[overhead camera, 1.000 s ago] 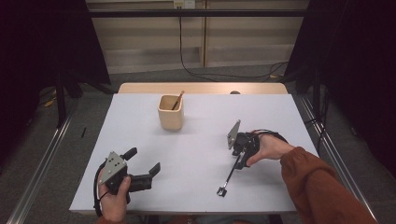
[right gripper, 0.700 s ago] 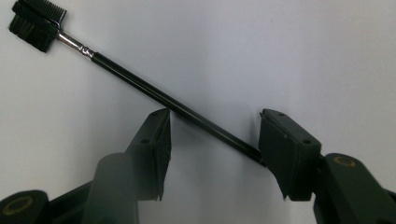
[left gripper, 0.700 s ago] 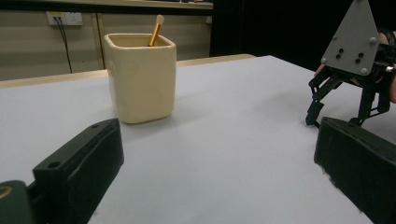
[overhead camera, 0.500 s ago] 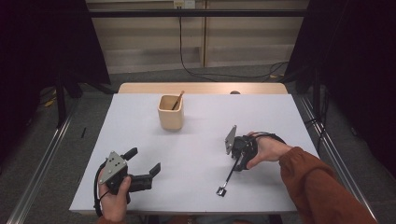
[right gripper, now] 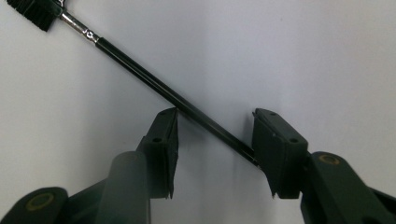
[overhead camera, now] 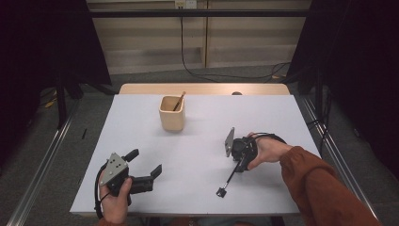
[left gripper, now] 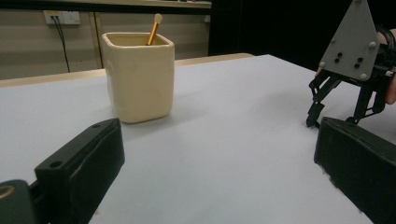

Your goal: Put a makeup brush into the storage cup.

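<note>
Between the right gripper's (right gripper: 215,154) jaws, a thin black-handled brush with a silver ferrule and dark bristles (right gripper: 154,79) lies flat on the white table top (right gripper: 303,51), its handle crossing the gap at a slant. The jaws have just been closing and stand at a middling width. One end of the handle runs close against the right-hand pad; whether that pad already presses it I cannot tell, and the left-hand pad stands just clear. The bristle end lies beyond the jaw tips, up and to their left.

The brush looks light, stiff and slender, with a smooth handle that may roll or slip under the pads. The sound place to grip is the mid-handle, pads square across it, well short of the soft bristles.

The left gripper (overhead camera: 141,169) rests near the table's front edge, jaws wide with nothing between them. Ahead of those jaws and somewhat to their left stands a cream square ceramic cup (left gripper: 137,74) with a wooden-handled stick (left gripper: 154,29) leaning inside.
</note>
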`<state>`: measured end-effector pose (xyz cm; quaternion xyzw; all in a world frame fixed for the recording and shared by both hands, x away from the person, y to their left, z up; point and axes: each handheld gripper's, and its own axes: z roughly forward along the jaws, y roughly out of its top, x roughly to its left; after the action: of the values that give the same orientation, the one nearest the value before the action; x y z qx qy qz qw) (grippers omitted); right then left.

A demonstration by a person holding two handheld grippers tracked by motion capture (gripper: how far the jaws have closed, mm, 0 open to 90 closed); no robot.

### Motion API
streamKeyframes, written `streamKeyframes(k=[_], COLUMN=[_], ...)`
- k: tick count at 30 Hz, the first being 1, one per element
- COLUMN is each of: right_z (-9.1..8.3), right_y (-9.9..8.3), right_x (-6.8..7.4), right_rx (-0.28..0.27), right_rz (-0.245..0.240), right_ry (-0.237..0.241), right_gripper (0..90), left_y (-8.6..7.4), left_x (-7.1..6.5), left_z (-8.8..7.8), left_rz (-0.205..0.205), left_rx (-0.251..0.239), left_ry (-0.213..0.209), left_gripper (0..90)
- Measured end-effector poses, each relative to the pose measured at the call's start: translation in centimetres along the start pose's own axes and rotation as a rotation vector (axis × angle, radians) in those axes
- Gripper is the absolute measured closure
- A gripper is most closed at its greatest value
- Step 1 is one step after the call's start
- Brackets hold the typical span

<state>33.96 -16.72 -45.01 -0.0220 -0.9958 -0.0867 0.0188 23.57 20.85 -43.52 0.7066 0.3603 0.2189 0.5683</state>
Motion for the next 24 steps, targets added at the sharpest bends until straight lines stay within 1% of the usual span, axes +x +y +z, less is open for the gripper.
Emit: streamKeyframes(k=[2, 5, 7, 8, 9, 12, 15, 16, 19, 24], right_z=[-0.04, -0.07, -0.11, -0.1, -0.15, -0.14, -0.13, -0.14, -0.14, -0.21], right_y=[0.05, 0.3, 0.43, 0.46, 0.54, 0.67, 0.64, 0.63, 0.67, 0.34], right_x=[0.0, 0.09, 0.05, 0.02, 0.01, -0.12, -0.14, -0.05, -0.11, -0.07], right_rx=[0.006, 0.023, 0.034, 0.033, 0.042, 0.051, 0.049, 0.049, 0.053, 0.03], right_rz=[0.005, -0.002, -0.017, -0.017, -0.01, -0.012, 0.0, 0.008, -0.004, 0.018], right_ry=[0.003, 0.009, 0.01, 0.012, 0.013, 0.017, 0.019, 0.017, 0.016, 0.016], right_gripper=[55.1, 60.5, 66.2, 69.5, 73.2, 78.5, 85.6, 85.6, 85.6, 85.7], left_y=[0.0, 0.0, 0.0, 0.01, 0.0, -0.02, -0.02, -0.02, -0.01, -0.02], left_x=[0.0, 0.0, -0.01, -0.01, 0.0, 0.01, 0.01, 0.0, 0.01, 0.1], left_z=[-0.02, -0.02, 0.01, 0.02, 0.02, 0.0, -0.02, -0.03, -0.03, -0.06], left_rz=[0.004, 0.003, 0.006, 0.007, 0.007, 0.002, 0.003, 0.003, 0.002, 0.001], left_rx=[-0.002, 0.001, 0.005, 0.005, 0.005, 0.003, 0.003, 0.003, 0.002, 0.003], left_ry=[-0.002, -0.009, -0.012, -0.012, -0.012, -0.01, -0.008, -0.008, 0.0, 0.0], left_gripper=[1.7, 1.7, 1.7, 1.7, 1.7, 1.8, 1.8, 1.7, 1.7, 1.7])
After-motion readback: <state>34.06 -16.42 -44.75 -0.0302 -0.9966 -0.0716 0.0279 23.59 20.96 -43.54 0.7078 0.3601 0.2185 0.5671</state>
